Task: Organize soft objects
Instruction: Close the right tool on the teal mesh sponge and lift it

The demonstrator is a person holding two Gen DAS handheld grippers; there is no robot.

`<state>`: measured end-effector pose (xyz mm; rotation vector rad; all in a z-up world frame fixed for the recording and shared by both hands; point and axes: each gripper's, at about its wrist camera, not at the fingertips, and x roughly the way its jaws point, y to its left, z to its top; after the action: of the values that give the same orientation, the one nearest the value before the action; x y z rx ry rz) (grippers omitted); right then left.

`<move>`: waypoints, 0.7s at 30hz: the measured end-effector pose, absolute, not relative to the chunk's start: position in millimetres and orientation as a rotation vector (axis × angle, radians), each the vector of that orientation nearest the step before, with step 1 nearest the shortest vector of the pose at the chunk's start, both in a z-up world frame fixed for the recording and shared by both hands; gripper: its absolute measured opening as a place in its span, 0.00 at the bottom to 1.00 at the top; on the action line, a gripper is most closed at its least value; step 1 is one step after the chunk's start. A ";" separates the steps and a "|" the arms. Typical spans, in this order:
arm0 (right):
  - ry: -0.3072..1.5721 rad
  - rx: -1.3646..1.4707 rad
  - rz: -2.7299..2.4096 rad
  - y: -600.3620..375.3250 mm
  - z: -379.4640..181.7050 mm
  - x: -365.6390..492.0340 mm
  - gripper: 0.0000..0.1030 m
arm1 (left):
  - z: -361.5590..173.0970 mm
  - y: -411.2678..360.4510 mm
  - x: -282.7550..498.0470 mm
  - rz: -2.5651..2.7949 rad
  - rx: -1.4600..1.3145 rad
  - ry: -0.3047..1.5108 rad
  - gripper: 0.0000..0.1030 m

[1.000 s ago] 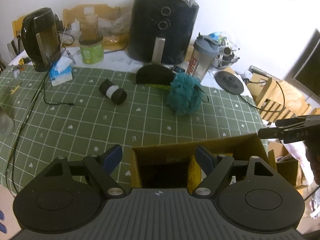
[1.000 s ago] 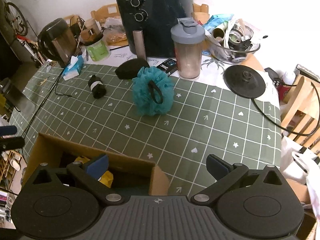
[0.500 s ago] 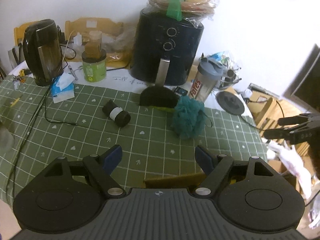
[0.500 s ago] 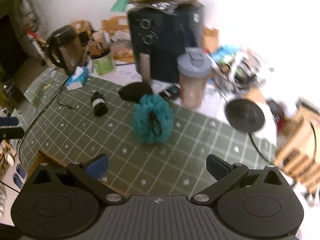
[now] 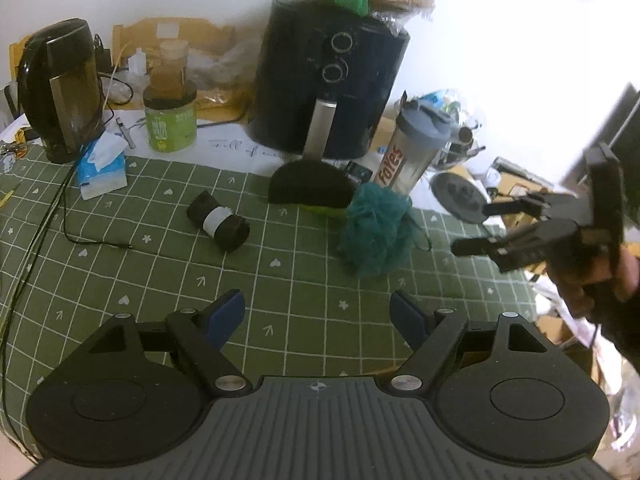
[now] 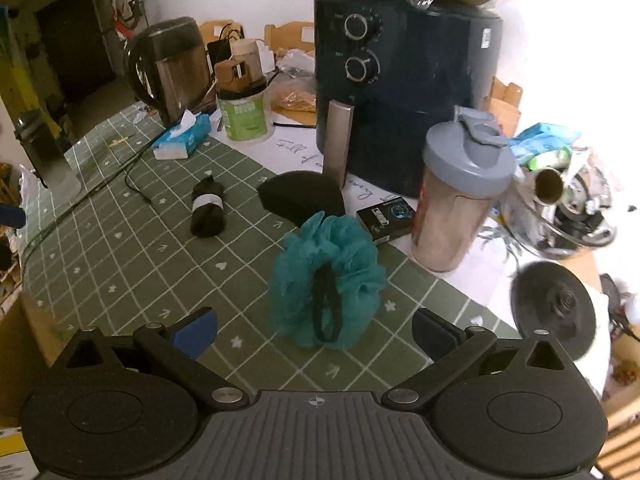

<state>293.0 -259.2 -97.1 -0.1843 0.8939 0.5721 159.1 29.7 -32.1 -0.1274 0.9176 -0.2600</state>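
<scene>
The right gripper (image 6: pixel 314 330), jaws spread and empty, lines up on the teal mesh bath pouf (image 6: pixel 326 278) for pickup; the left gripper (image 5: pixel 318 312) waits released.

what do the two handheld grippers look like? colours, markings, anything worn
Both match: a black ribbed body with a small crosshair mark, two round black discs, black linkage arms with silver pivot screws, and dark blue pads on the fingers. See the left gripper and right gripper. From the left wrist view, the hand holding the right one shows a dark sleeve. No cables on either.
</scene>
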 end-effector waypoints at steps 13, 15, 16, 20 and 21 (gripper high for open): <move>0.937 -0.053 0.550 -245.1 -142.0 345.9 0.81 | -22.3 44.4 160.0 -0.226 -0.110 0.922 0.78; 0.927 -0.045 0.553 -241.2 -145.7 349.3 0.78 | -23.0 48.2 157.7 -0.219 -0.110 0.928 0.77; 0.921 -0.046 0.552 -239.1 -147.2 350.9 0.76 | -24.0 49.9 157.6 -0.214 -0.111 0.931 0.77; 0.927 -0.043 0.515 -233.9 -155.8 361.5 0.52 | -30.5 58.8 155.6 -0.182 -0.140 0.954 0.77; 0.929 -0.042 0.512 -232.8 -157.5 363.7 0.48 | -31.5 60.4 154.5 -0.178 -0.146 0.956 0.77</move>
<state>363.7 -232.8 -157.5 -0.0416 0.9286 0.5121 154.5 60.4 -31.5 -0.1462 0.9564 -0.1783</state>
